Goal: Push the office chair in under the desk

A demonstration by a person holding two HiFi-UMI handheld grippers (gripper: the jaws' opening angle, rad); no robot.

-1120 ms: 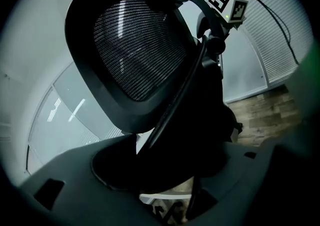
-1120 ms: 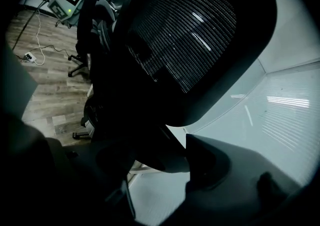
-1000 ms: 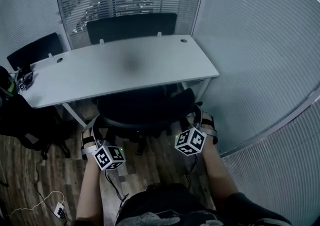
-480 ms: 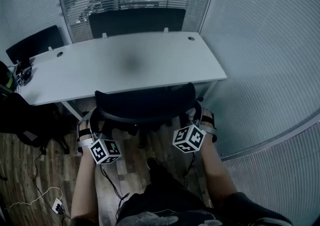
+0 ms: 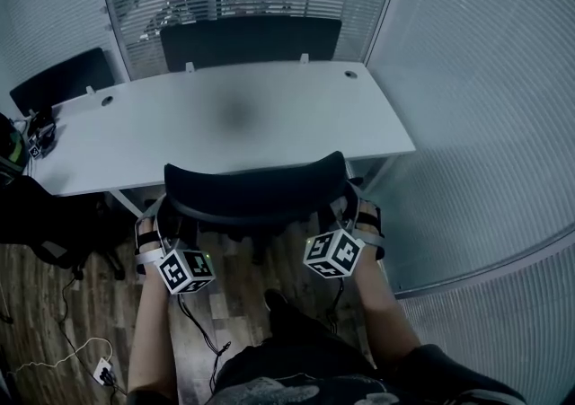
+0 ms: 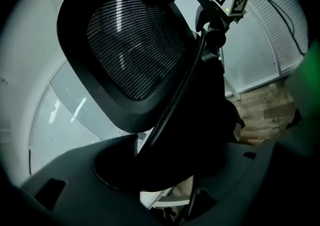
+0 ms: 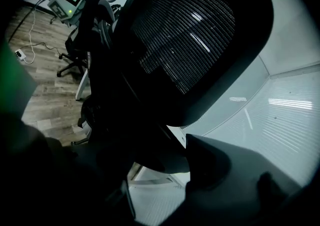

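Observation:
The black mesh-backed office chair stands at the near edge of the white desk, its seat hidden under the top. My left gripper is at the chair's left side and my right gripper at its right side, each closed round an armrest. In the left gripper view the mesh backrest rises above a dark armrest that fills the space between the jaws of the left gripper. The right gripper view shows the same: backrest above, right gripper clamped on the armrest.
Another black chair stands at the left by the desk's end. Two more chairs are behind the desk. A frosted glass wall runs close on the right. A cable and power strip lie on the wood floor.
Both grippers and the chair have moved forward toward the desk together. The seat has gone under the desktop and the backrest now sits at the desk's edge.

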